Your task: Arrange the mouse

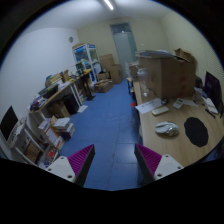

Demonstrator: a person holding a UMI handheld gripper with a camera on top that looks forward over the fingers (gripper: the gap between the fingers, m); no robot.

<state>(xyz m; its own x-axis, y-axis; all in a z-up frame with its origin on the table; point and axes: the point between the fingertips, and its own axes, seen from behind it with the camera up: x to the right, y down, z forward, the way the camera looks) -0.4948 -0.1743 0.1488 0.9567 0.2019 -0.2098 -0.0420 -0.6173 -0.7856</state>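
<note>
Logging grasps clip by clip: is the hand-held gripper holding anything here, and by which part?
Nothing is held. The hand-held gripper is open, its fingers apart with only blue floor showing between them, and the desk lies off to one side.

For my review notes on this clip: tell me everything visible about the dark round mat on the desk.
The dark round mat looks like a thin, flat, black mouse pad of matte material, lying flat on the light wooden desk. A pale rounded object, possibly the mouse, lies beside it, seemingly not touching. Nothing visibly rests on the mat. It lies beyond the open tongs, off their right finger.
</note>
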